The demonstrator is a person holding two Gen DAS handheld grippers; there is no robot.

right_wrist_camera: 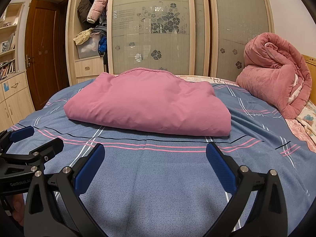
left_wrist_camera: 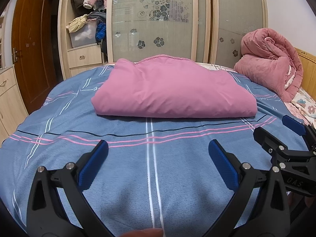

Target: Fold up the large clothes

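Hovering over the bed (left_wrist_camera: 59, 158), my left hand-held gripper (left_wrist_camera: 158, 154) and right hand-held gripper (right_wrist_camera: 155, 156) gape wide, holding nothing. Ahead, mid-bed, lies the folded pink quilt (left_wrist_camera: 173, 90) — soft, puffy, probably light but slippery, so I'd pinch its near corners.

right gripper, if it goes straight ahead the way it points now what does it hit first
Most likely the folded pink quilt lying on the blue plaid bedsheet. The right gripper is open and empty, hovering low, so it could brush the sheet first; depth is unclear.
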